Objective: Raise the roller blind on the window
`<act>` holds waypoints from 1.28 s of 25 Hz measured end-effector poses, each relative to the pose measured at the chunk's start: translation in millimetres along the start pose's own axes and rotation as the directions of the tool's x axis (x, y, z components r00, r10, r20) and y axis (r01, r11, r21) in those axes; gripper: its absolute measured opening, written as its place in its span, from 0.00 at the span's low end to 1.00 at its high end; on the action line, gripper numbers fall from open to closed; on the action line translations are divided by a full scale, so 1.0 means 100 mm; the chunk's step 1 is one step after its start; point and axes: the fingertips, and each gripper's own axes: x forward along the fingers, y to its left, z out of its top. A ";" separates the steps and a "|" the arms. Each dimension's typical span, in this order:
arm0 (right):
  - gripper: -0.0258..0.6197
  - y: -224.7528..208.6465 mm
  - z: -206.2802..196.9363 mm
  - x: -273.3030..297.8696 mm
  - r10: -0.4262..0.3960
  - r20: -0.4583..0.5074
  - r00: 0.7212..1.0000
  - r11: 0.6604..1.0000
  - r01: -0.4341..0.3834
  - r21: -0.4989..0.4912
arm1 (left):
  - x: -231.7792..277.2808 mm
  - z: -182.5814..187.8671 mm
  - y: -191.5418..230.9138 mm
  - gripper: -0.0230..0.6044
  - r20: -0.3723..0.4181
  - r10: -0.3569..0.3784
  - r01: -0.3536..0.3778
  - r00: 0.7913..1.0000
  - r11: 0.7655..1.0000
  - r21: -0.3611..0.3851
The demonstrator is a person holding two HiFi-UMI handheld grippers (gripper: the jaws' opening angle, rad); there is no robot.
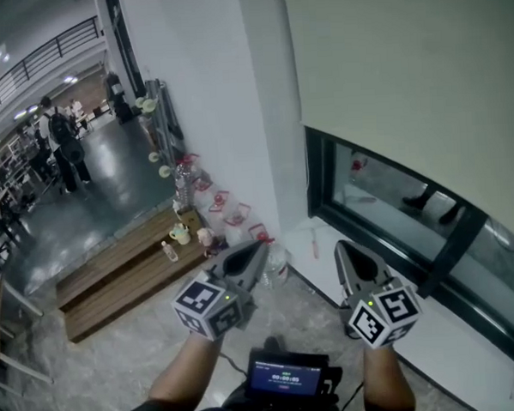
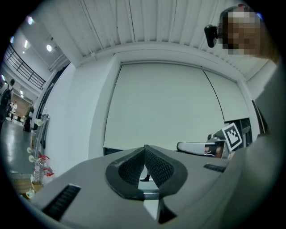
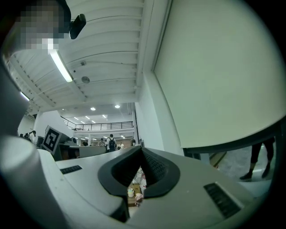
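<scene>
- The roller blind (image 1: 404, 64) hangs over the upper part of the window (image 1: 412, 214). Its bottom edge leaves a band of dark-framed glass uncovered above the sill.
- In the head view, the left gripper (image 1: 255, 252) and the right gripper (image 1: 343, 249) are held side by side, low in front of the person. Both are below the blind's bottom edge and apart from it.
- The right gripper is the nearer one to the window; the left one sits further out, toward the white wall (image 1: 208, 91).
- Left gripper view: the jaws are closed, their ribbed pads (image 2: 156, 166) meeting at the tip with nothing between them. The blind (image 2: 161, 107) fills the wall ahead, above and beyond the tip, well clear of it.
- That view also shows the right gripper (image 2: 196, 146) off to the side, with its marker cube (image 2: 232, 135).
- Right gripper view: the jaws are also together at the tip and hold nothing. The blind (image 3: 223, 67) is up and to the right of them, untouched.
- Through the small gap lower between the right pads, cups (image 3: 130, 192) show on a wooden platform (image 1: 115, 276) by the wall.
- A small screen device (image 1: 287, 375) sits at the person's waist.
- People (image 1: 60, 142) stand in the hall far to the left.
</scene>
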 end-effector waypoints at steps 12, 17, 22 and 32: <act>0.06 -0.48 -0.04 1.30 -0.044 -0.016 0.999 0.998 0.044 -0.038 | 0.85 0.05 1.10 0.03 0.051 -0.061 0.063 0.997 0.997 -0.036; 0.06 -0.68 -0.05 1.96 -0.057 -0.023 0.998 0.997 0.056 -0.060 | 1.21 0.08 1.67 0.03 0.046 -0.066 0.068 0.997 0.996 -0.063; 0.06 -0.81 -0.10 2.43 -0.071 -0.045 0.996 0.995 0.068 -0.067 | 1.47 0.10 2.06 0.03 0.069 -0.075 0.081 0.995 0.993 -0.088; 0.06 -1.24 -0.03 3.02 -0.095 -0.045 0.994 0.994 0.092 -0.064 | 1.98 0.03 2.54 0.03 0.062 -0.084 0.090 0.994 0.992 -0.090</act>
